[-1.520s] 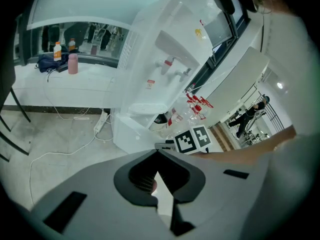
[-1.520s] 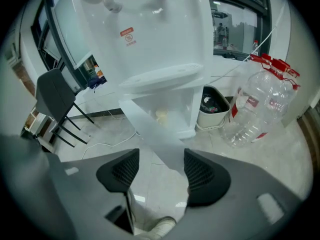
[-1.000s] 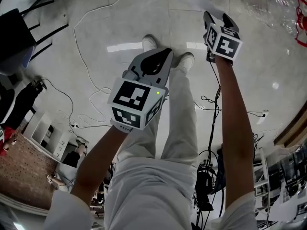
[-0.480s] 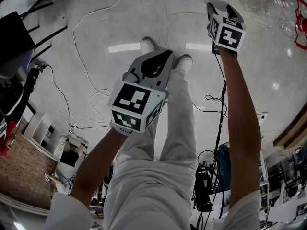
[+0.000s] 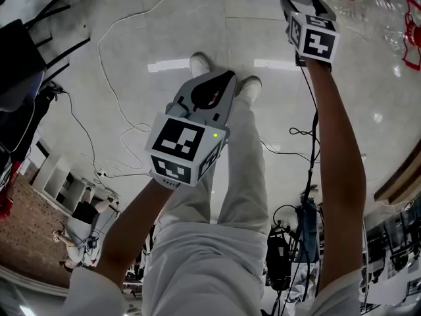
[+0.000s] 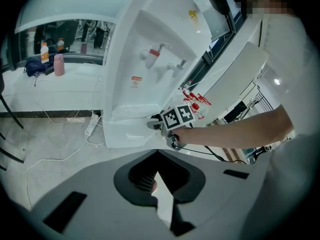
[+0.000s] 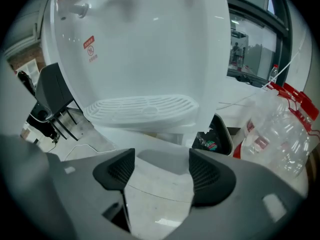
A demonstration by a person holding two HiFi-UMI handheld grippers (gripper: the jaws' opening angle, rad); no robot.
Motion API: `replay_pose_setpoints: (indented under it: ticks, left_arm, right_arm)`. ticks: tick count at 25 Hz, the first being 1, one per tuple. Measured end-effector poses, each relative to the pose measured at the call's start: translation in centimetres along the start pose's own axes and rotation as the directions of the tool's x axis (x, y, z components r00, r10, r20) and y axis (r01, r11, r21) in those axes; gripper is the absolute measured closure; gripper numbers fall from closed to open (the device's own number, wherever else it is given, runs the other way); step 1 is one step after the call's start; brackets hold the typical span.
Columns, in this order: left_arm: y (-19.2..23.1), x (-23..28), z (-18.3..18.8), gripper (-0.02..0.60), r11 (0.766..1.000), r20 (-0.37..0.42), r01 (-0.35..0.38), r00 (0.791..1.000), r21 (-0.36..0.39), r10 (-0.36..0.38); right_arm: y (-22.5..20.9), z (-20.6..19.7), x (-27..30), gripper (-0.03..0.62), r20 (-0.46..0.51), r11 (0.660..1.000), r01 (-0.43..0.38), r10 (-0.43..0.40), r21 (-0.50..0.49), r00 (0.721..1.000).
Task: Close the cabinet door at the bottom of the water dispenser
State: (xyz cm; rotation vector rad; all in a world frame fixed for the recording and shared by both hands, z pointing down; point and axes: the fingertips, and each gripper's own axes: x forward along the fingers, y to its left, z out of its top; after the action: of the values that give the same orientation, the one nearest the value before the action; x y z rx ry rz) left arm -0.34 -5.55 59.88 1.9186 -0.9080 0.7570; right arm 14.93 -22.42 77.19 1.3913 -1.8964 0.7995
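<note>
- Grippers first: my left gripper [image 5: 220,79] hangs out in front of me, above the pale grey polished floor [image 5: 131,25]. It points steeply down, just over the person's white shoes [image 5: 200,62].
- In the left gripper view its jaws are clenched tip to tip with nothing caught between them.
- My right gripper [image 7: 161,173] is reached out to the tall white plastic water dispenser [image 7: 150,49]. It sits low on the dispenser's front, just under the white slotted drip tray [image 7: 140,108].
- Its jaws have just been opening and now stand wide apart, fully released. Only a white panel shows in the gap, and the pads are not pressing on it.
- From the left gripper view, the white cabinet door [image 6: 125,134] is the lowest panel of the dispenser. It lies under the drip tray and down to the floor, with the right gripper at its right-hand edge.
- I cannot tell from here whether the door is shut flush or ajar.
- Clear plastic water bottles with red handles [image 7: 280,129] lie on the floor beside the dispenser, to the right of my right gripper.
- A thin white cable [image 5: 108,58] snakes across the floor, well to the left of both grippers.
</note>
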Motion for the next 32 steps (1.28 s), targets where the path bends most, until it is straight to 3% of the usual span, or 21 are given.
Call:
replay_pose_setpoints:
  ticks: [5,8,11,18,21,26,32]
  left_arm:
    - [0.3,-0.2,0.2,0.580,1.000,0.008,-0.015,1.000,-0.007,0.015]
    - [0.6,-0.4,0.1,0.580,1.000,0.011,-0.021,1.000,-0.012,0.022]
    - [0.9,-0.5,-0.1,0.580,0.999,0.012,-0.028,1.000,-0.020,0.028]
    - [1.3,-0.7,-0.5,0.580,0.999,0.015,-0.041,0.999,-0.036,0.042]
    - [1.2,-0.6,-0.5,0.580,0.998,0.018,-0.040,0.999,-0.039,0.041]
    - [1.0,-0.4,-0.2,0.580,0.999,0.027,-0.036,0.999,-0.040,0.037]
    - [0.9,-0.5,-0.4,0.580,0.998,0.028,-0.037,0.999,-0.041,0.038]
  right_arm:
    - [-0.1,0.7,0.4,0.249,0.002,0.997,-0.039,0.039,-0.060,0.999]
    - [-0.2,0.7,0.9,0.249,-0.012,0.985,-0.026,0.024,-0.168,1.000]
    - [-0.4,0.9,1.1,0.249,-0.014,0.977,0.012,-0.016,-0.213,1.000]
    - [-1.3,1.2,1.4,0.259,0.014,0.970,0.108,-0.108,-0.216,0.994]
    - [-1.7,1.4,1.3,0.324,0.017,0.970,0.143,-0.143,-0.198,0.990]
    - [-2.3,1.7,1.1,0.374,0.013,0.976,0.148,-0.147,-0.158,0.989]
    - [-2.8,0.7,1.3,0.430,-0.028,0.988,0.153,-0.153,-0.019,0.988]
